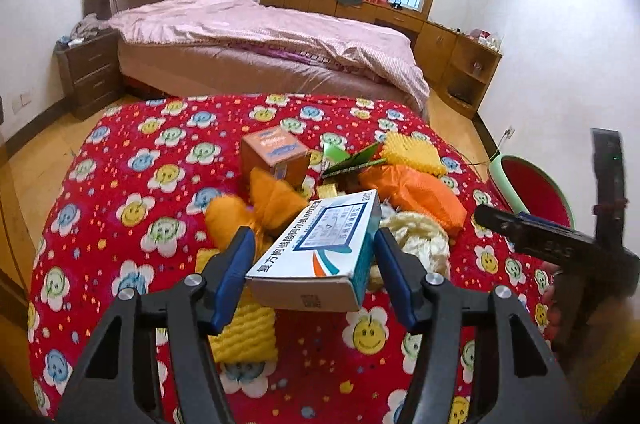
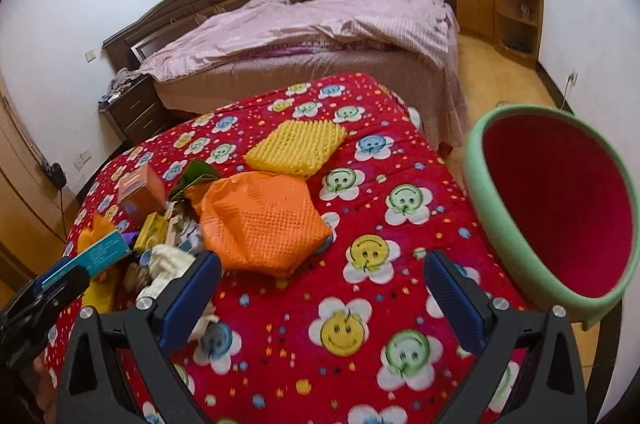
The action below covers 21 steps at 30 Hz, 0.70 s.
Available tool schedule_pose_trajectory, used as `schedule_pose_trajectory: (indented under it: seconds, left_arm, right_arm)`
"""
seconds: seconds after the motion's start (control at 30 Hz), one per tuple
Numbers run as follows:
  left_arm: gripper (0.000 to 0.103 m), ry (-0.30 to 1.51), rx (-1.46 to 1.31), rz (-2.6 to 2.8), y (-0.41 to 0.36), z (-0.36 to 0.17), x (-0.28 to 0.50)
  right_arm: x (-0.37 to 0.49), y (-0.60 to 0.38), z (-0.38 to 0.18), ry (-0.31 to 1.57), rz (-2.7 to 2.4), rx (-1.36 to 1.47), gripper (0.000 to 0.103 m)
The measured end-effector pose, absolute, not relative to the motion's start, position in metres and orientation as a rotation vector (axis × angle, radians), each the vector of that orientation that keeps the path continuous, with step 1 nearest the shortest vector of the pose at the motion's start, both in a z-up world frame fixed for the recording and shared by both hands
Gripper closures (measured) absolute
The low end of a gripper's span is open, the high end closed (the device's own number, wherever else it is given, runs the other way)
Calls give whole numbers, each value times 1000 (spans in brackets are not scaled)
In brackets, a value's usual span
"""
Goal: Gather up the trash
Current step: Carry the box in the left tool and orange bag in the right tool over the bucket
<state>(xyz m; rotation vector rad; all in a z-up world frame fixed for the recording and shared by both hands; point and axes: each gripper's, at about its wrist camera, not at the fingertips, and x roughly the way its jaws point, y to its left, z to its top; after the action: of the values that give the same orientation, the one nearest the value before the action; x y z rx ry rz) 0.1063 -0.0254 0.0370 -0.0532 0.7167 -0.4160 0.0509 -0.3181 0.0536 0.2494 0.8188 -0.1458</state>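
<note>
My left gripper [image 1: 314,238] is shut on a white and blue medicine box [image 1: 320,256], which hangs tilted just above the trash pile. The pile lies on a red flower-print cloth [image 1: 120,183]: an orange carton [image 1: 276,151], an orange bubble bag [image 2: 260,220], a yellow spiky pad [image 2: 296,143], orange rags [image 1: 256,207] and pale stringy stuff [image 1: 416,236]. My right gripper [image 2: 322,284] stands open over bare cloth to the right of the pile, with nothing between its fingers. A green-rimmed bin with a red inside [image 2: 552,207] sits tilted at the cloth's right edge.
A yellow foam piece [image 1: 244,332] lies under the held box. Behind the table stands a bed with a pink cover [image 1: 260,35], a nightstand [image 1: 88,71] to its left and wooden cabinets [image 1: 460,59] along the far wall. Wooden floor surrounds the table.
</note>
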Motion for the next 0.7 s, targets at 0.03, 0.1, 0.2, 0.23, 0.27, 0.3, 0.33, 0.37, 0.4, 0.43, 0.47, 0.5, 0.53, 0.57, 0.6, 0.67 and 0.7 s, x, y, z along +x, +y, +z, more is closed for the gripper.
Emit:
schedule_pose_trajectory:
  seconds: [0.03,0.1,0.2,0.23,0.27,0.3,0.33,0.37,0.4,0.43,0.47,0.5,0.53,0.57,0.6,0.67,0.7]
  left_arm:
    - [41,710,-50,-414,-26,38,107]
    - [41,695,-44,-407,-29,40,108]
    - [41,693,-60,-400,-31,41,108]
    - [41,694,-66,-398,-32,41,107]
    - [41,695,-67,-395,-32,41,106]
    - [41,695,-66,-391,-33,41,105]
    - [41,694,-65,-385,-33,42,104]
    - [41,693,-63,-381,-34,42,103]
    - [41,693,-61,-375,-34,43,102]
    - [41,693,-59,-369,-35,44,101]
    - [41,694,-60,-363,-36,44,101]
    - [41,697,-62,-359,-36,45,100]
    - [41,698,-65,-358,-36,45,100]
    - [41,699,-68,-355,-37,46,99]
    - [41,699,-69,-353,-38,48,98]
    - [41,696,-61,-348,-40,51,96]
    - [41,692,-56,-343,-41,53,95]
  right_arm:
    - [56,-319,50,832,-142,262,0]
    - [64,-320,43,861,-131,279,1]
    - [75,-319,33,911,-107,296,15]
    - [78,-318,30,922,-97,300,19]
    - [80,-318,27,932,-86,303,25]
    - [82,-317,25,938,-79,303,28]
    - [83,-315,25,933,-82,291,32]
    - [83,-314,25,930,-76,287,39]
    - [84,-314,25,931,-66,291,43]
    - [84,-315,25,937,-50,308,50]
    - [85,-315,24,941,-43,322,58]
    - [86,-316,24,946,-27,342,63]
    - [86,-317,23,947,-15,358,72]
    - [86,-317,23,948,-3,373,80]
    - [85,-317,24,946,6,379,84]
    - [82,-317,26,934,14,384,90]
    - [79,-317,29,927,21,386,91]
